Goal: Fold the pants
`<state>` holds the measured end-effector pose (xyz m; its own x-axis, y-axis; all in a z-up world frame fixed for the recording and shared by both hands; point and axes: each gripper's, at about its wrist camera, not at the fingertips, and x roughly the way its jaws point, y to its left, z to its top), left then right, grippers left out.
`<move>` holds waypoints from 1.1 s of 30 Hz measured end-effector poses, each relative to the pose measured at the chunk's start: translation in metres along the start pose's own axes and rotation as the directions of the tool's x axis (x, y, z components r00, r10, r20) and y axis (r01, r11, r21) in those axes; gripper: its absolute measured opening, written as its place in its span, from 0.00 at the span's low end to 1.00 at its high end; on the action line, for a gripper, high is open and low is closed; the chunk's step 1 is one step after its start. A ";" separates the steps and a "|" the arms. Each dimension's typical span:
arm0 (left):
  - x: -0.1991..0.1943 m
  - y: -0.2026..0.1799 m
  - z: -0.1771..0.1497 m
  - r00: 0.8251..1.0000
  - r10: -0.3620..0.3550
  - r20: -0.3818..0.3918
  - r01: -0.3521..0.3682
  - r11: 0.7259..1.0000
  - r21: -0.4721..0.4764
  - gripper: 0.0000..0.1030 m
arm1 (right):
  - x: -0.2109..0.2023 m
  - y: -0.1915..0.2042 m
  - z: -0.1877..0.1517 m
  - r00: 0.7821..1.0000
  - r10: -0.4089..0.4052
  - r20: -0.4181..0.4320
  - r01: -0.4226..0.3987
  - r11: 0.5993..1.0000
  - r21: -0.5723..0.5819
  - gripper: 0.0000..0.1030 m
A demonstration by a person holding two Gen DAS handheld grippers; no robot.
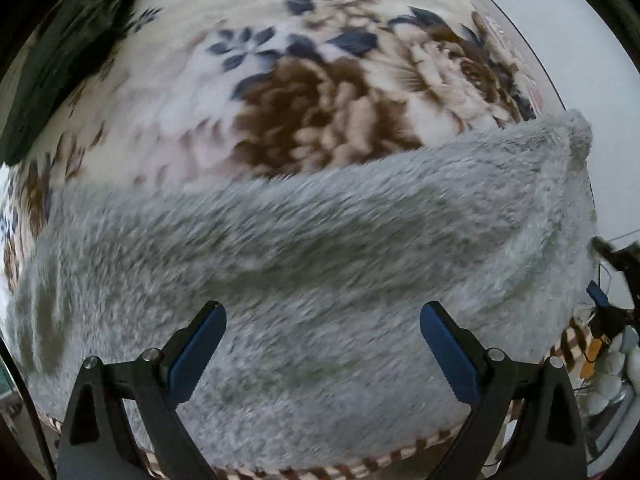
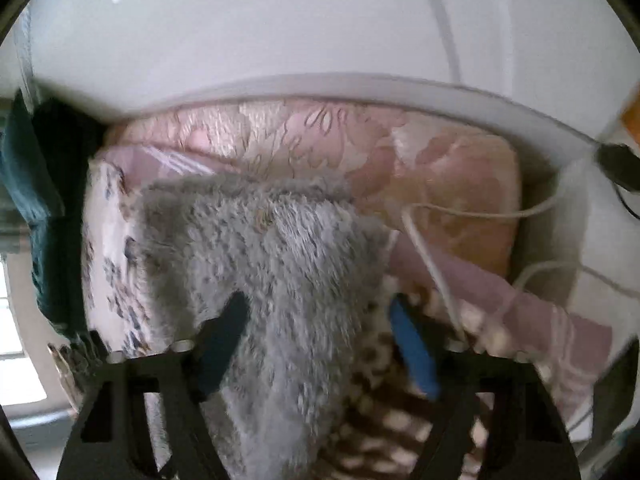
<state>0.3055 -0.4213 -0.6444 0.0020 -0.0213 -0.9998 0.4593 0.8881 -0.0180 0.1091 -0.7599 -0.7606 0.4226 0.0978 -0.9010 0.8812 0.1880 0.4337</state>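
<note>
Left gripper (image 1: 322, 320) spread above grey pants (image 1: 320, 248), gripping nothing. Right gripper (image 2: 320, 314) looks spread astride the cloth at the bed (image 2: 440, 168) edge; a loose bite risks slipping, undoing the fold.

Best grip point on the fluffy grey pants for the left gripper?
Probably the near edge of the fluffy grey pants, from straight above. They lie flat across the floral blanket, and the open left gripper hangs over them, so an edge gives the fingers something to pinch.
</note>
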 end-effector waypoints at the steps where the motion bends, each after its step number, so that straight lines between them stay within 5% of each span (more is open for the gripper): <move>1: 0.000 -0.006 0.005 1.000 0.008 0.005 -0.008 1.000 0.011 0.96 | 0.003 0.001 0.000 1.000 -0.026 0.006 0.026 1.000 -0.018 0.05; 4: 0.000 -0.017 0.013 1.000 0.021 0.022 -0.022 0.999 0.030 0.96 | -0.006 0.001 0.000 0.989 -0.137 0.062 0.138 0.990 -0.024 0.06; 7: 0.003 -0.019 0.019 0.999 0.021 0.025 -0.022 1.000 0.014 0.96 | 0.000 -0.020 0.003 0.994 -0.045 -0.100 0.055 0.994 0.096 0.10; 10: 0.007 -0.017 0.024 1.000 0.007 0.021 -0.007 1.000 -0.013 0.96 | -0.024 -0.008 0.007 0.995 -0.071 -0.072 0.075 0.996 0.050 0.18; 12: 0.007 -0.013 0.024 1.000 0.008 0.026 -0.007 1.000 -0.023 0.96 | -0.041 0.006 0.011 0.998 -0.048 -0.040 0.049 0.999 0.008 0.48; 14: 0.008 -0.007 0.025 1.000 0.005 0.029 -0.004 1.000 -0.028 0.96 | -0.046 0.008 0.011 0.998 -0.033 -0.049 0.034 0.999 0.011 0.68; 19: 0.025 0.020 0.014 1.000 -0.018 -0.016 0.017 0.999 -0.048 0.96 | -0.014 -0.023 -0.008 0.986 -0.001 -0.166 0.018 0.995 0.099 0.68; 23: 0.041 0.027 0.004 0.998 -0.004 -0.058 0.002 0.999 -0.040 0.96 | -0.013 -0.036 -0.014 0.994 -0.019 -0.112 0.039 0.983 0.179 0.68; 28: 0.039 0.028 -0.001 0.999 0.014 -0.037 -0.015 0.999 -0.036 0.96 | -0.059 0.038 0.009 0.997 0.013 0.070 -0.013 1.000 -0.013 0.68; 33: 0.023 0.020 0.016 1.000 0.018 0.013 -0.017 0.998 -0.058 0.96 | 0.001 0.122 0.052 1.000 -0.004 -0.019 0.001 0.984 -0.180 0.68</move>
<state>0.3291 -0.4115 -0.6679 0.0215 -0.0116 -0.9997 0.4067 0.9136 -0.0018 0.2281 -0.7872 -0.7088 0.4146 0.1159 -0.9026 0.8289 0.3612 0.4271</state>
